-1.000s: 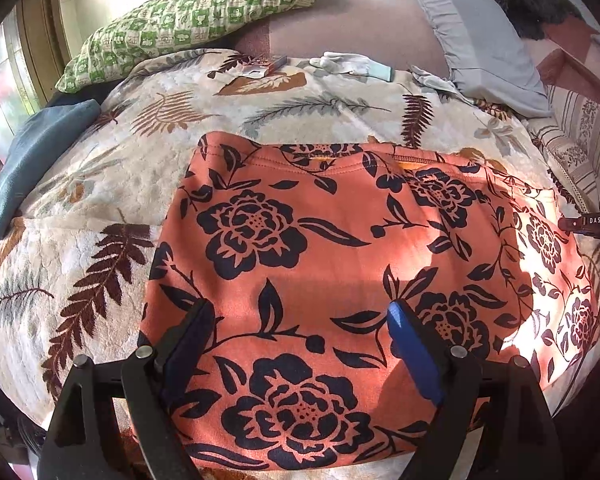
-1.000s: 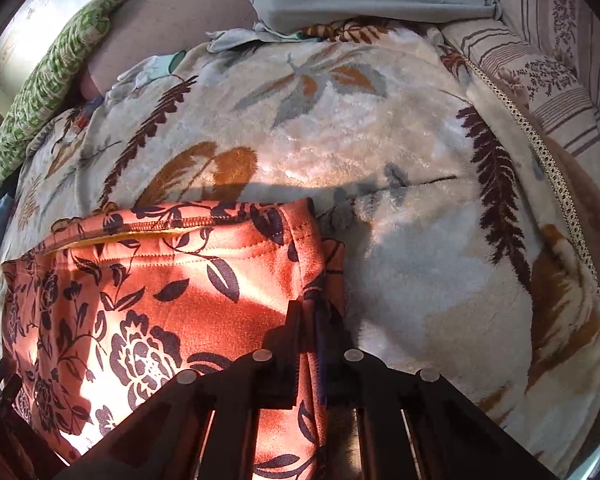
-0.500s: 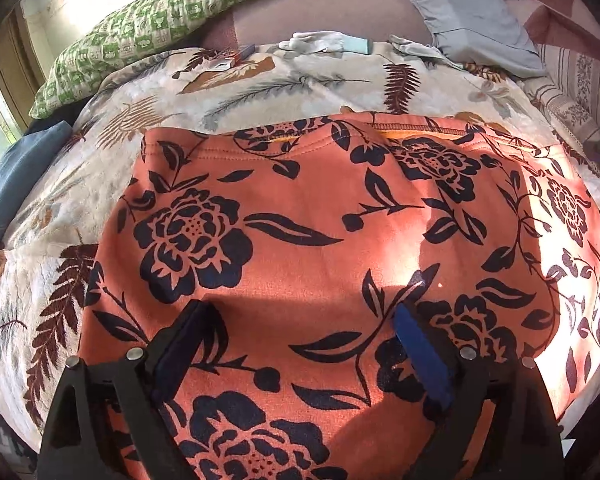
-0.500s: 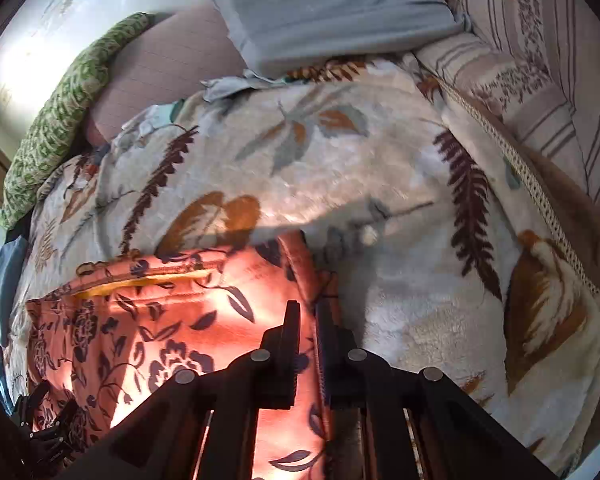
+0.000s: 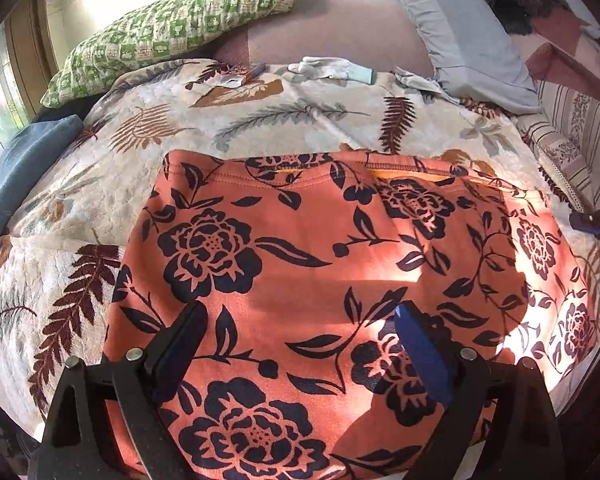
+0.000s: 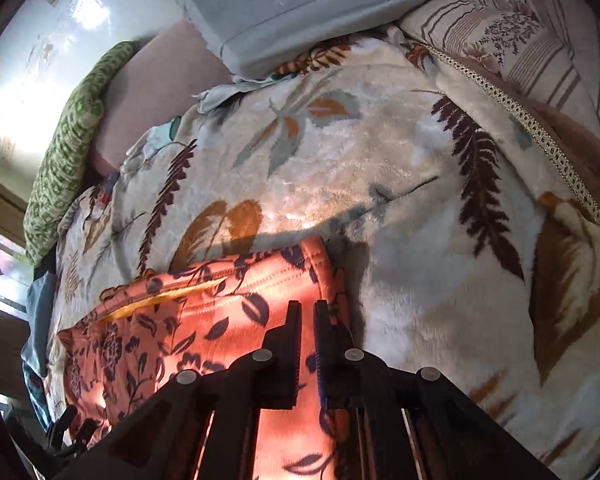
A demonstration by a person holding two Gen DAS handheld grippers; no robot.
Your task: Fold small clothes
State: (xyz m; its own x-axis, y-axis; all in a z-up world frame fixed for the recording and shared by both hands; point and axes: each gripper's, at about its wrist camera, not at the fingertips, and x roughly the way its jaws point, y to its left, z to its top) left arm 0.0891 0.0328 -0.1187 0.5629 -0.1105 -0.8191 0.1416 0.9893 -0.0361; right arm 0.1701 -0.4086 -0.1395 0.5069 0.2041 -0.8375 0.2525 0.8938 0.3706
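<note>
An orange garment with dark blue flowers (image 5: 300, 248) lies spread flat on the leaf-print blanket (image 5: 260, 120). My left gripper (image 5: 300, 312) hovers over its near half, open wide, with nothing between its fingers. The right gripper (image 6: 307, 305) is shut, with only a thin slit between its pads and no cloth in them. It sits over the garment's (image 6: 220, 312) right edge, just short of the far right corner. In the left wrist view the right gripper's tip (image 5: 592, 222) pokes in beside that same edge.
A green checked pillow (image 5: 172, 28) and a grey pillow (image 5: 468, 28) lie at the head of the bed. White gloves (image 5: 324, 66) and a small box (image 5: 244, 76) rest on the blanket's far edge. A blue cloth (image 5: 24, 176) lies at left, and striped bedding (image 6: 520, 32) at right.
The right gripper has rolled and risen a little near the garment's right edge, staying shut. The left gripper swung in over the garment and back out, still open.
</note>
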